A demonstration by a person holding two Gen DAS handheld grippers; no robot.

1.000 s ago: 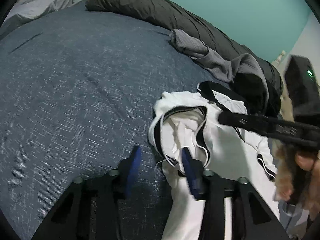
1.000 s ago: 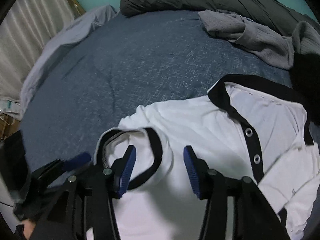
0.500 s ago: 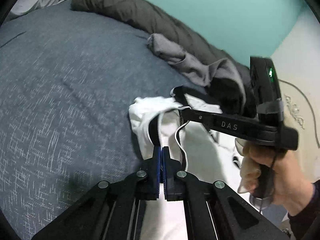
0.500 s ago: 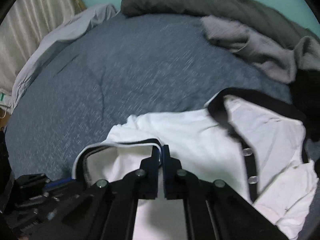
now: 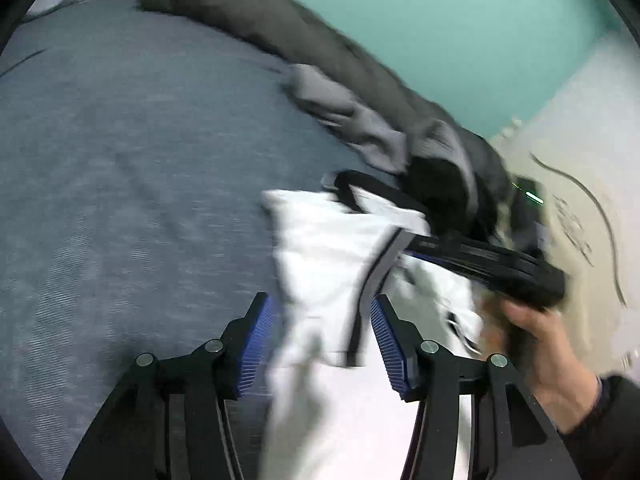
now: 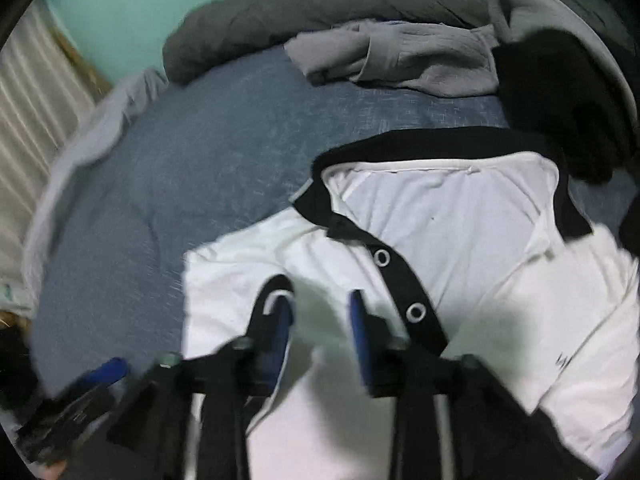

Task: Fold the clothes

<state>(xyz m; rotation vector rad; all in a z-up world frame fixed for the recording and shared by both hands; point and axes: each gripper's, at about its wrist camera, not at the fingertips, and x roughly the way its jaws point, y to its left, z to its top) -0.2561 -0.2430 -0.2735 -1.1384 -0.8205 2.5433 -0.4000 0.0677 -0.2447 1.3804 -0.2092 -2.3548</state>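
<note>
A white shirt (image 6: 440, 216) with a black collar and snap placket lies face up on the blue bedspread (image 6: 180, 168). Its black-trimmed sleeve (image 5: 372, 272) is folded inward over the body. My left gripper (image 5: 324, 340) straddles this sleeve, its jaws opening, the blue pads (image 5: 258, 344) clear of the cloth. My right gripper (image 6: 320, 328) hovers over the shirt's chest, jaws opening too, with the black cuff (image 6: 272, 290) draped at its left fingertip. In the left wrist view a hand (image 5: 548, 344) holds the right gripper (image 5: 412, 246) at the sleeve's far end.
A crumpled grey garment (image 6: 400, 60) and a black one (image 6: 560, 92) lie beyond the collar. A dark grey duvet (image 6: 320, 8) runs along the teal wall. A pale sheet (image 6: 92, 132) edges the bed's left side. The left gripper (image 6: 100, 372) shows at lower left.
Both grippers closed on the sleeve's cuff edge, then opened again. The sleeve has been carried inward over the shirt's body, and the right gripper has swung across with it.
</note>
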